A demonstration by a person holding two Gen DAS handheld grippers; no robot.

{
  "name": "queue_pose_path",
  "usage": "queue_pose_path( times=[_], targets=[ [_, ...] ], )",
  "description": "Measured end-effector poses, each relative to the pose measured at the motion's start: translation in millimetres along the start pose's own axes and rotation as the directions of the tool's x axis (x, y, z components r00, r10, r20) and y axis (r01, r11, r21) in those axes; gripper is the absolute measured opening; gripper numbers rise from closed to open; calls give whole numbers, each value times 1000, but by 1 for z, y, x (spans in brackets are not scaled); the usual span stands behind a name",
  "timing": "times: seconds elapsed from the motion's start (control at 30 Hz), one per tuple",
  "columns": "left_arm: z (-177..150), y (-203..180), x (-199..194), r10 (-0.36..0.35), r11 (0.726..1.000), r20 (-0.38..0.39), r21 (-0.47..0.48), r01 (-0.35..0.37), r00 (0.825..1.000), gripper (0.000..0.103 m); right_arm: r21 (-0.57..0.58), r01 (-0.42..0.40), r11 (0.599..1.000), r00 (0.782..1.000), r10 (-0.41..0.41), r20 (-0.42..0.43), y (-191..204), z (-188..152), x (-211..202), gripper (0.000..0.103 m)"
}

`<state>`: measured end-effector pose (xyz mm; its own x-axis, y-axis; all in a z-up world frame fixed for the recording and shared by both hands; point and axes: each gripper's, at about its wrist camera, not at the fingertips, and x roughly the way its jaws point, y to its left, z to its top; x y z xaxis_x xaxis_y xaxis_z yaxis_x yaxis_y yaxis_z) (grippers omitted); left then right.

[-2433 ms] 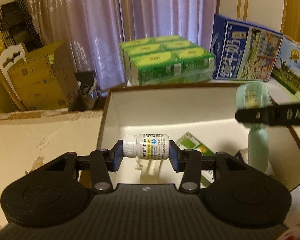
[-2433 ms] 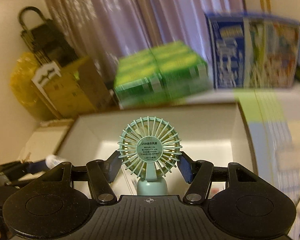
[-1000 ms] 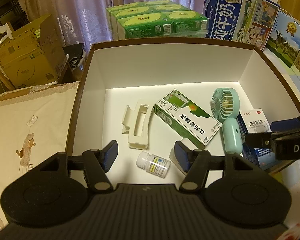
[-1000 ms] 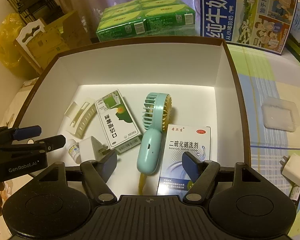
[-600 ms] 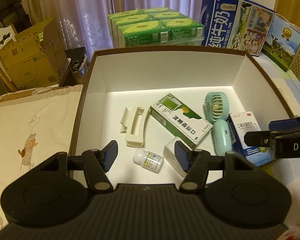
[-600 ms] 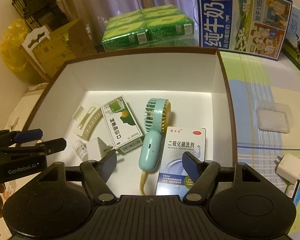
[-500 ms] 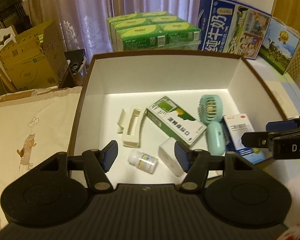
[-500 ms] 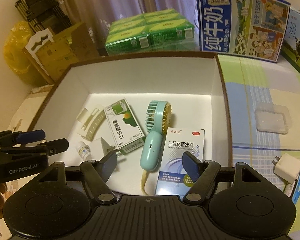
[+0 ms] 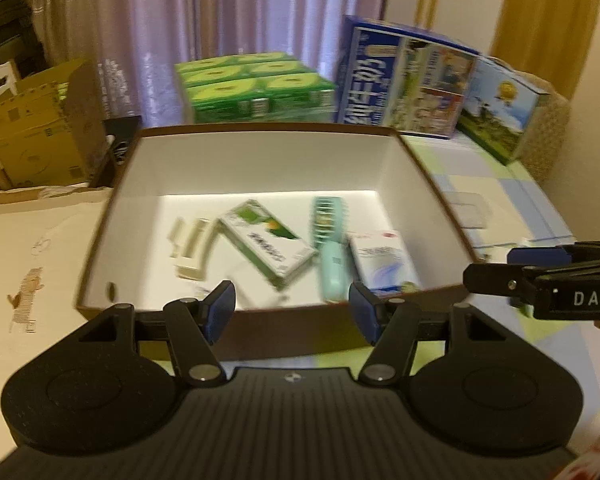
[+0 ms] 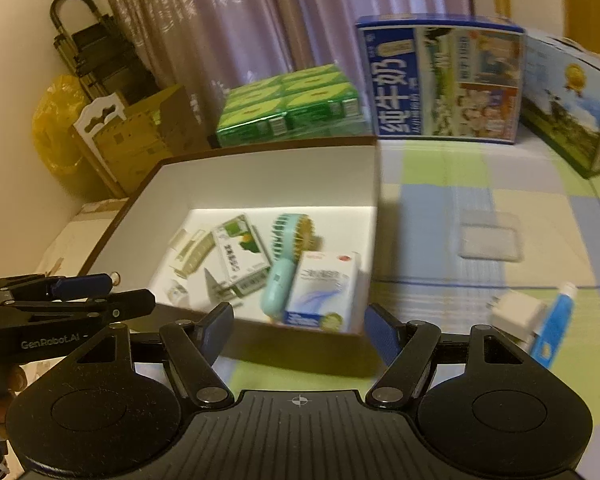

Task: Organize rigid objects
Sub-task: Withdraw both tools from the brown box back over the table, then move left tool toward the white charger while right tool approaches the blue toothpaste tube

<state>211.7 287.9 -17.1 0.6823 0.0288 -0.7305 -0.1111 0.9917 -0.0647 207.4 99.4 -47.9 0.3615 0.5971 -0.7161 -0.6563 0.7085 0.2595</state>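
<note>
Two empty grippers, left (image 9: 291, 307) and right (image 10: 298, 325), fingers spread, have pulled back from our box (image 9: 260, 158), leaving bottle (image 10: 176, 292) and fan (image 10: 286, 264) inside, both stowed.

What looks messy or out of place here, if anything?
Inside the box, nothing is damaged, but the items lie jumbled at odd angles: the mint fan leans against the white-and-blue carton. Three things remain outside on the checked cloth: a clear tray, a white plug and a blue tube.
</note>
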Motion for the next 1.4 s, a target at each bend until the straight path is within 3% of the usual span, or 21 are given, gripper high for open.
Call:
queue_pose_path(
  times=[0.27,0.6,0.97,1.4],
  targets=[
    [-12,-58,-5,-107,993,-21,48,108,994,59,78,53,996,999,-52,-14,-50,-27,-39,69],
    [-28,-134,11,-213,970,-100,100,223,972,58,173,162,972,987,-156,-48,-125,-53,-76,69],
    [-34,-190,32,-228,963,-151,114,246,962,58,200,202,959,979,-189,-79,-183,-71,-94,69],
    [-32,-229,64,-214,966,-188,108,237,959,57,216,226,950,972,-206,-111,-224,-74,-82,69]
  ],
)
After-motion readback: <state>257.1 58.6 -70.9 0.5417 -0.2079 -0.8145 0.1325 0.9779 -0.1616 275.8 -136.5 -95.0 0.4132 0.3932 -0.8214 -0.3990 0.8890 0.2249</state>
